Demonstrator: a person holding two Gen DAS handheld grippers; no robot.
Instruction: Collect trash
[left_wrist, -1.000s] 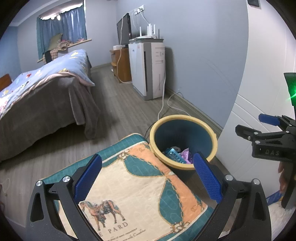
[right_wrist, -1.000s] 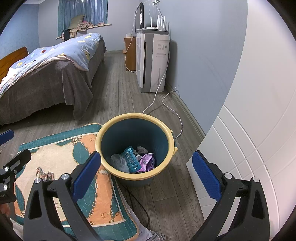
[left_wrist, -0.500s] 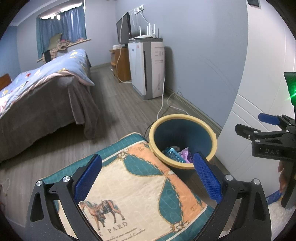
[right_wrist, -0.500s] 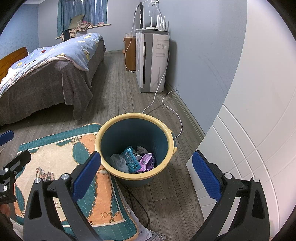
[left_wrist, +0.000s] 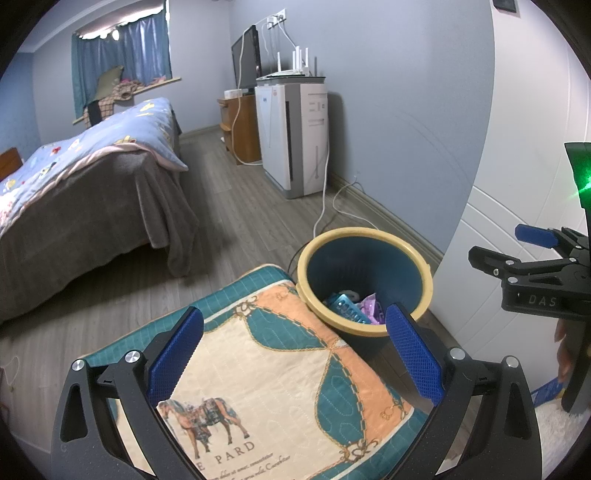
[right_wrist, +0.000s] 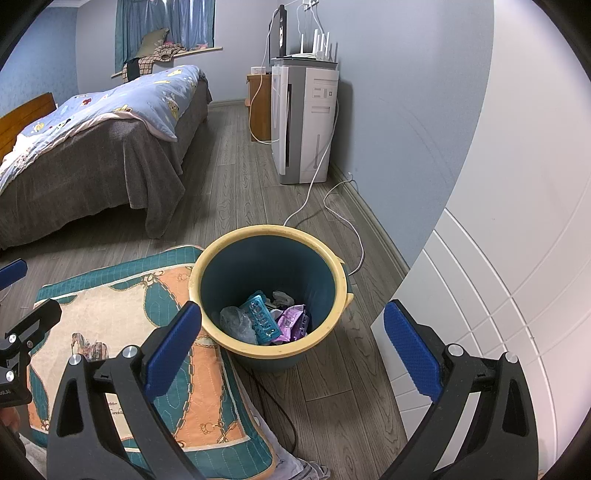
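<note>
**Trash binned, grippers empty**

Hovered beside bin (right_wrist: 271, 291), left gripper (left_wrist: 295, 354) and right gripper (right_wrist: 291, 349) both spread wide, gripping nothing. Trash (right_wrist: 264, 319) lay at bin's bottom. Might snag cable (right_wrist: 332, 206) behind bin or nudge cushion (left_wrist: 280, 387) against rim. Lower wrappers hidden; further litter undetectable.

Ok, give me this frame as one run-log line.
task: collect trash | left hand-held gripper: open, empty, over cushion | right hand-held gripper: open, empty, over bin | bin: wrappers inside | floor trash: none visible
</note>
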